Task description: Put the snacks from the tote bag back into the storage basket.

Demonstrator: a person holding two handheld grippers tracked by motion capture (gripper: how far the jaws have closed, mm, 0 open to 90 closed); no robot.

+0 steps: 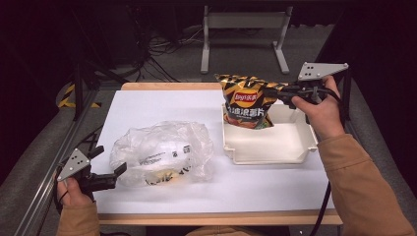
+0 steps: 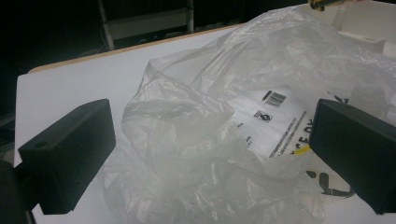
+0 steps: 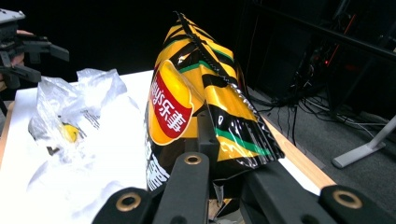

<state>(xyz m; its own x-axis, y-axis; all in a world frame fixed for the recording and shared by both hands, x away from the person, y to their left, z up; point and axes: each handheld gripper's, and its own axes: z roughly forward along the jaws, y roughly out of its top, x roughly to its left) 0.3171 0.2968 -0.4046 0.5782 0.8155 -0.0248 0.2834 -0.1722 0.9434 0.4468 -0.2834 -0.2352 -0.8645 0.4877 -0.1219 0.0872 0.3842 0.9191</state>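
A yellow and black bag of crisps (image 1: 248, 101) (image 3: 201, 93) hangs upright over the far left part of a white tray (image 1: 268, 156). Its lower end reaches down inside the tray. My right gripper (image 1: 275, 91) (image 3: 218, 154) is shut on the bag's top right corner. At the left of the white table lies a crumpled clear plastic bag (image 1: 162, 152) (image 2: 210, 88) (image 3: 70, 116), with black print on it and something yellow inside. My left gripper (image 1: 109, 161) (image 2: 210, 140) is open at that bag's near left edge. Its jaws stand wide on either side of a fold and are not pressing on it.
The tray (image 2: 364, 23) sits right of centre, close to the table's right edge. A metal rail (image 1: 54, 162) runs along the table's left side. A grey metal stand (image 1: 243, 29) and cables lie on the floor beyond the far edge.
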